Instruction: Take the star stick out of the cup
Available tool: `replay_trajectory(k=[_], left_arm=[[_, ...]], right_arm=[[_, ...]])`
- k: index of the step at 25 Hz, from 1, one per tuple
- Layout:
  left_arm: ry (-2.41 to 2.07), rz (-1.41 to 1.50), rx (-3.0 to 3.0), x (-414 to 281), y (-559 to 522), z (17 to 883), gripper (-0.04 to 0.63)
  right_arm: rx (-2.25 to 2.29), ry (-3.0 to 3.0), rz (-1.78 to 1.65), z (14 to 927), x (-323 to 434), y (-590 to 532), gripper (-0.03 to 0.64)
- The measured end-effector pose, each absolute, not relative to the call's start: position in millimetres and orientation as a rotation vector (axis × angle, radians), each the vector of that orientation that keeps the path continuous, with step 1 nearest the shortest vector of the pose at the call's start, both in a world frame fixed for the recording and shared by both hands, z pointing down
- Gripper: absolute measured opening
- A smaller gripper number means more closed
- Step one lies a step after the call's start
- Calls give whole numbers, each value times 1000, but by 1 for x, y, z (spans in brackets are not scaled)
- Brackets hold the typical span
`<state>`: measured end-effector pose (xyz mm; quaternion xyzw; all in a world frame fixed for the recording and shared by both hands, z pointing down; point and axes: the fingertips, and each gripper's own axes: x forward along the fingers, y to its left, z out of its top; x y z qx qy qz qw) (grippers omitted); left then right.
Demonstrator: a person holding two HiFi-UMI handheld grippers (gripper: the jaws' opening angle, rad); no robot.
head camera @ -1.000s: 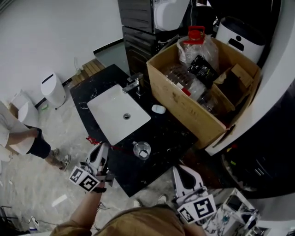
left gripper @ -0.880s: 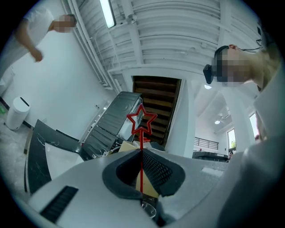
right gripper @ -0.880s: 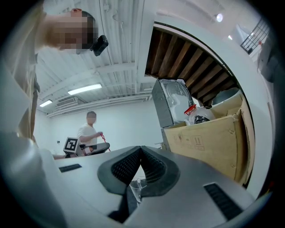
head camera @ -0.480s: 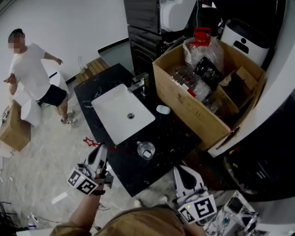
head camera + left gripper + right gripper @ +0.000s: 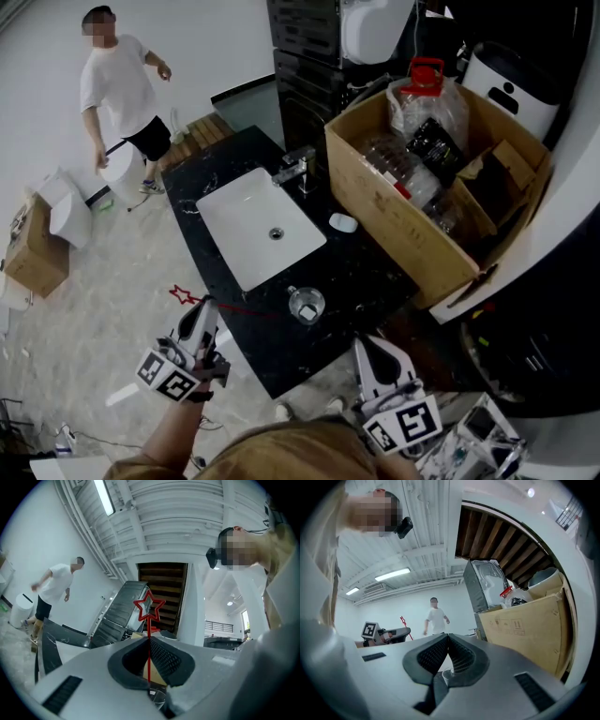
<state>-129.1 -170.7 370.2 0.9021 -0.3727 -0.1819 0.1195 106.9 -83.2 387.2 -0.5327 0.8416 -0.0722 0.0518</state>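
Note:
My left gripper (image 5: 205, 307) is shut on the thin red star stick (image 5: 181, 295) and holds it off the front left corner of the black counter (image 5: 366, 272). The stick's red shaft reaches right toward the clear glass cup (image 5: 306, 305), which stands on the counter in front of the sink. In the left gripper view the star stick (image 5: 149, 607) rises straight up from between the closed jaws of the left gripper (image 5: 149, 641). My right gripper (image 5: 362, 345) hangs low at the counter's front edge, shut and empty. In its own view the right gripper (image 5: 448, 638) has its pads together, with the cup (image 5: 446, 674) just below.
A white sink basin (image 5: 261, 225) with a faucet (image 5: 296, 167) is set in the counter. A big open cardboard box (image 5: 412, 202) full of bags fills the right side. A person in white (image 5: 117, 89) stands on the floor at the back left, near a white bin and a carton (image 5: 37, 258).
The view has shifted a little, and the person in white has walked up into view at the back left. My left gripper still grips the stick; both grippers have barely moved.

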Motion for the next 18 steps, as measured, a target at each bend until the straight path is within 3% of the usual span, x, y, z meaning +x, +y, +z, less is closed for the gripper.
replay_trajectory(k=[18], left_arm=[[-1197, -499, 2622, -160, -143, 375, 6]], right_arm=[[-1564, 2600, -214, 386, 94, -91, -2]])
